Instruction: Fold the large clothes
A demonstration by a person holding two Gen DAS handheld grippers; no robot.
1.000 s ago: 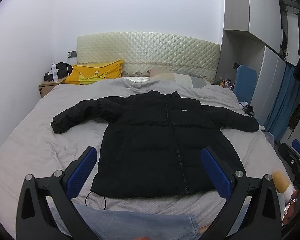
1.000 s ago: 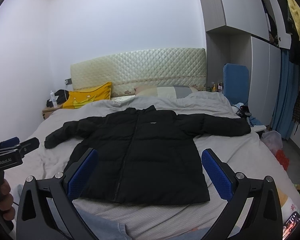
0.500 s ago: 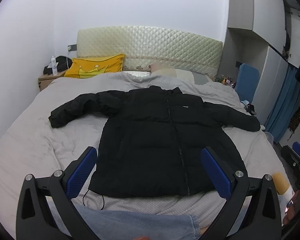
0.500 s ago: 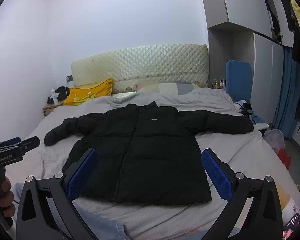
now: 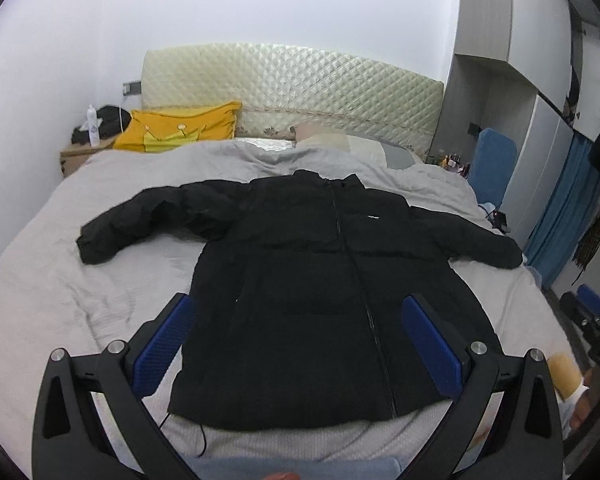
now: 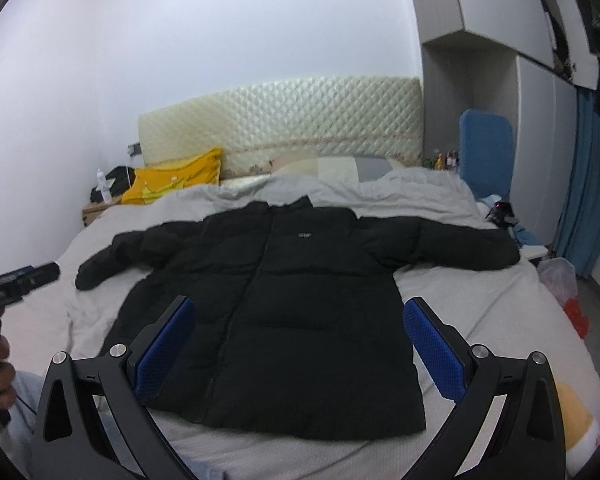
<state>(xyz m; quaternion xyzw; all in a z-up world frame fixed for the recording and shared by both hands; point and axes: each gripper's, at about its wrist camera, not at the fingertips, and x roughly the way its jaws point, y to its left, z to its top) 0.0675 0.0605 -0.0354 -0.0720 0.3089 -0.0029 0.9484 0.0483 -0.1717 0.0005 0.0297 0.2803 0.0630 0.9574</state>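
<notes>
A black puffer jacket (image 5: 324,288) (image 6: 284,300) lies flat and zipped on the grey bed (image 5: 40,288), collar toward the headboard, both sleeves spread out sideways. My left gripper (image 5: 298,340) hovers open above the jacket's hem, blue pads wide apart, holding nothing. My right gripper (image 6: 298,340) is open too, over the hem's right half, with nothing between its fingers. The left gripper's body (image 6: 16,280) shows at the left edge of the right wrist view, held by a hand.
A yellow pillow (image 5: 180,130) and pale pillows lie by the quilted headboard (image 5: 292,92). A nightstand (image 5: 78,156) with a bottle stands far left. Wardrobes, a blue chair back (image 5: 494,168) and a blue curtain (image 5: 560,216) line the right side. Light blue trousers (image 5: 300,466) show at the bottom.
Both grippers have moved a little forward and up over the bed, so the jacket sits lower and closer in both views. The jacket itself has not moved.
</notes>
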